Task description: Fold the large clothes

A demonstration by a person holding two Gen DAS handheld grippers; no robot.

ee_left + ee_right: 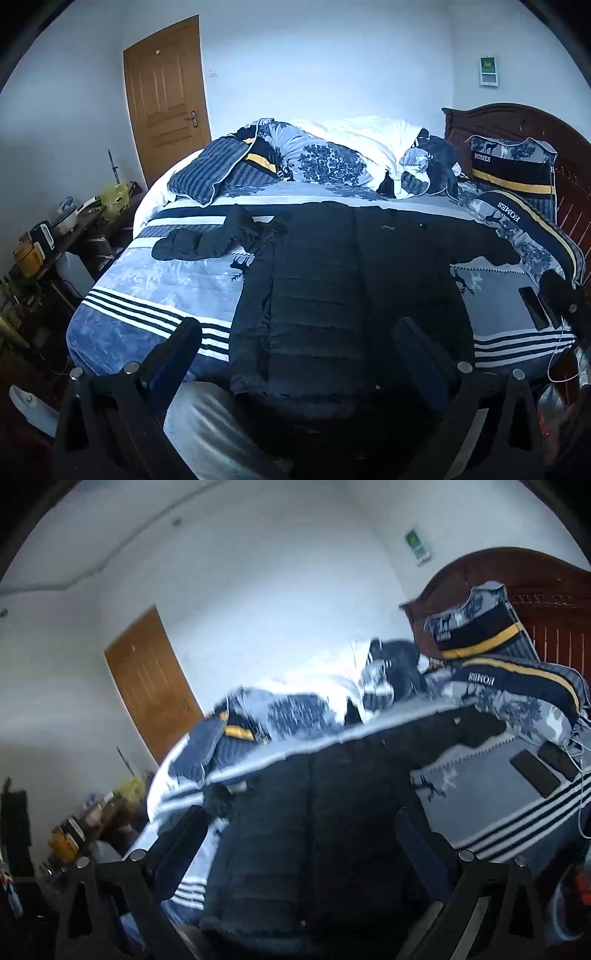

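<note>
Lying flat across the blue-and-white patterned bedspread, the long black quilted padded coat reaches from the near bed edge toward the crumpled duvet at the far side, one sleeve stretched left. The left gripper hovers above the coat's near hem, fingers spread wide, gripping nothing.

In the blurred right wrist view, the same coat fills the centre; the right gripper stands wide apart over it, empty. Two dark phones rest on the right.

bed, black jacket, 2 phones
</note>
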